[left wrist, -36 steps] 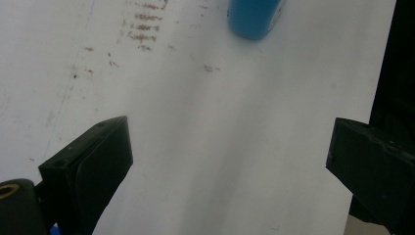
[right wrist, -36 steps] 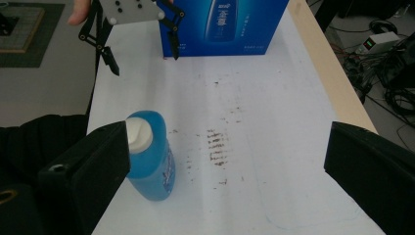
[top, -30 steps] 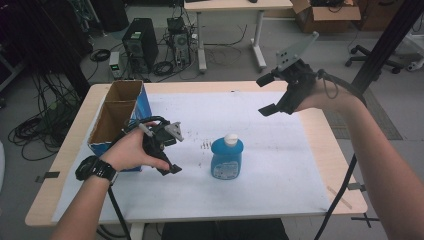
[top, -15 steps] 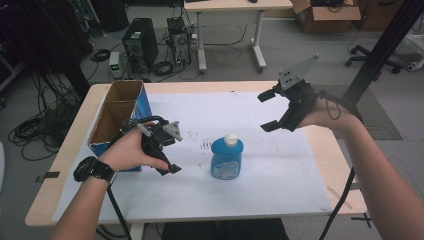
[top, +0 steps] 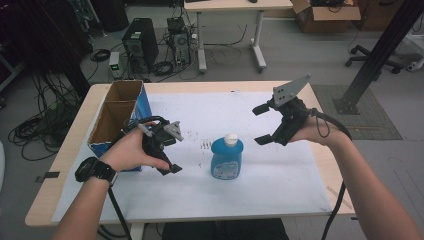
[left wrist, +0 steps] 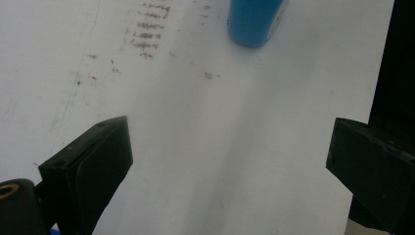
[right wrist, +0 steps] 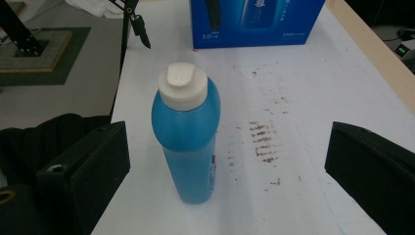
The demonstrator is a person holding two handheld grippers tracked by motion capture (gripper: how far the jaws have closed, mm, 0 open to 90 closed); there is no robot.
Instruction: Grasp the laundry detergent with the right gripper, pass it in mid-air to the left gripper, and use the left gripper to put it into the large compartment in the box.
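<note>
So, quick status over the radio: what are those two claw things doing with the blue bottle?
Right gripper open, in the air beside the bottle. Left gripper open, low over the table. Blue bottle upright, white cap on, untouched. Nothing between right gripper and bottle.

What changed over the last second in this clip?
The right gripper came down and in from the table's far right toward the bottle, jaws open, nothing held; in its own view the bottle stands ahead of them. The left gripper stayed open by the box; bottle and box did not move.
</note>
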